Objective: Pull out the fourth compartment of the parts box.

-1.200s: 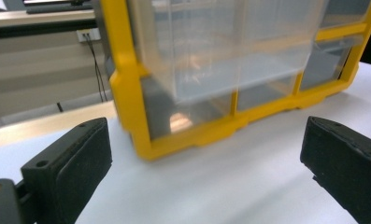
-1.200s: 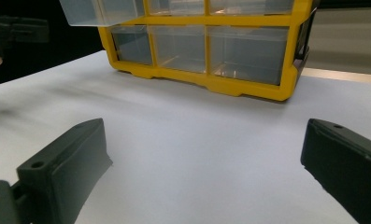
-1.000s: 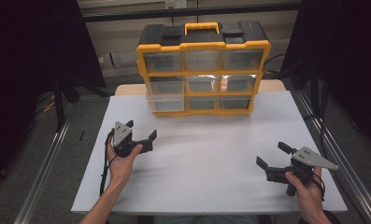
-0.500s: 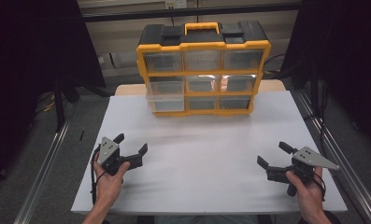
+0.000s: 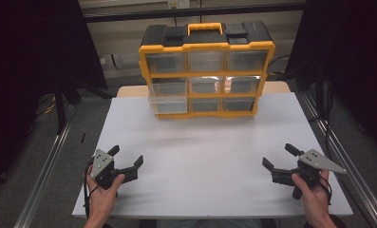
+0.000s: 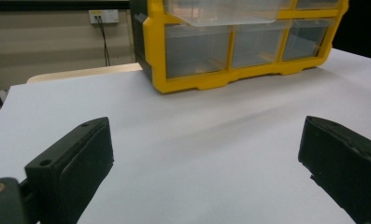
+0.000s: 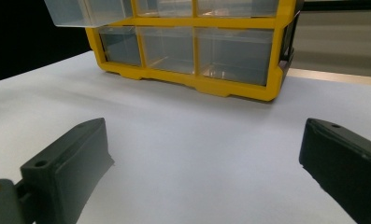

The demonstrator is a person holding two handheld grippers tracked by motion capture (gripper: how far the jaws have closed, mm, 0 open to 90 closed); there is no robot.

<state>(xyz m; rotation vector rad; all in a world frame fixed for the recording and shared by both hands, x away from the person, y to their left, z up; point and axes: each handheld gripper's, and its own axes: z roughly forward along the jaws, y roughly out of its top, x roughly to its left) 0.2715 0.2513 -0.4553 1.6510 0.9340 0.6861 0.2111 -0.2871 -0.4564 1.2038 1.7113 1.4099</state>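
Left gripper (image 5: 127,161) pulled back toward the table's (image 5: 205,156) near edge, well short of the organizer (image 5: 206,71). Both grippers' jaws gape wide, holding nothing; the right gripper (image 5: 280,157) sits idle, and that jutting drawer (image 5: 168,99) looks done with.

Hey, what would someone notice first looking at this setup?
The yellow and black drawer cabinet at the far edge of the white table, with its middle-left drawer pulled partly out. Nearer the person, the left gripper and right gripper sit apart at the table's sides, both open and holding nothing.

organizer (image 5: 206,71): 1 | drawers: 9 | pulled-out drawer (image 5: 167,99): 1 | grippers: 2
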